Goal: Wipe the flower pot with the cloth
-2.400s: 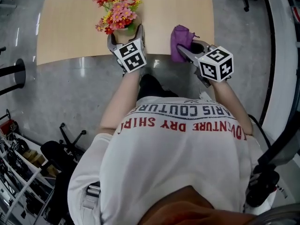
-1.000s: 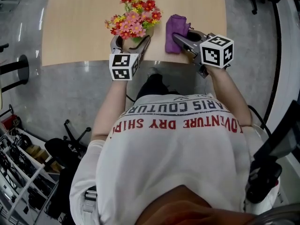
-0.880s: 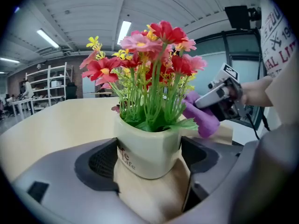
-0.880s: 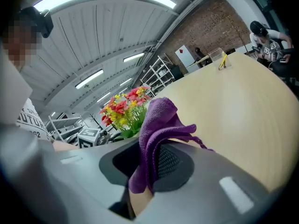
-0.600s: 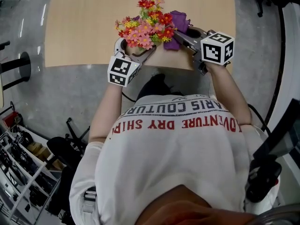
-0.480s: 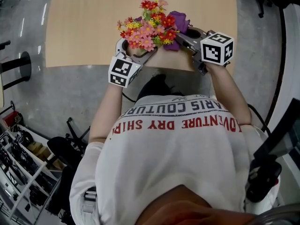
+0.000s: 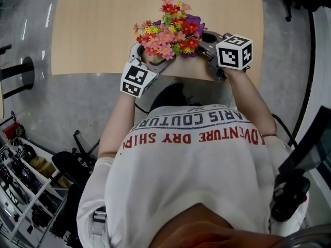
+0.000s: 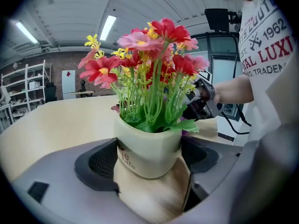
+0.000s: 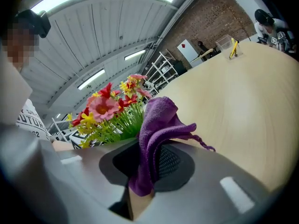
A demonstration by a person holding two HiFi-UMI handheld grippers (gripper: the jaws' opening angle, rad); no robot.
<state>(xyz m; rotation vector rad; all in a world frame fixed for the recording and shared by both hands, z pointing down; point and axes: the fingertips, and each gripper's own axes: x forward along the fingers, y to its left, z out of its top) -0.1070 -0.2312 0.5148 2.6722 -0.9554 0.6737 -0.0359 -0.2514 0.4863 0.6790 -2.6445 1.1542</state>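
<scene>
Since the earliest frame, the flower pot (image 8: 148,146) has travelled right along the near edge of the counter (image 7: 93,30), and its flowers (image 7: 168,27) now overlap the cloth (image 7: 196,20) in the head view.

1. Flower pot: cream, clamped between the pads of the left tongs (image 7: 152,56) and leaning towards the right tongs (image 7: 199,41). Whether its base touches the counter cannot be determined.
2. Lettering: brown print on the pot wall is part-covered by a pad; only the ending "ife" is readable.
3. Cloth: purple, pinched between the closed right tongs and standing up in a fold just beside the flowers.
4. View differences: the head view hides the pot under the blooms, while the left gripper view shows its wall and green stems. The right gripper view alone shows the pinch on the cloth.
5. Shirt (image 7: 196,164): white, printed "COUTURE" and "DRY SHIR" in the head view; the left gripper view reads "1962" and "LUX".
</scene>
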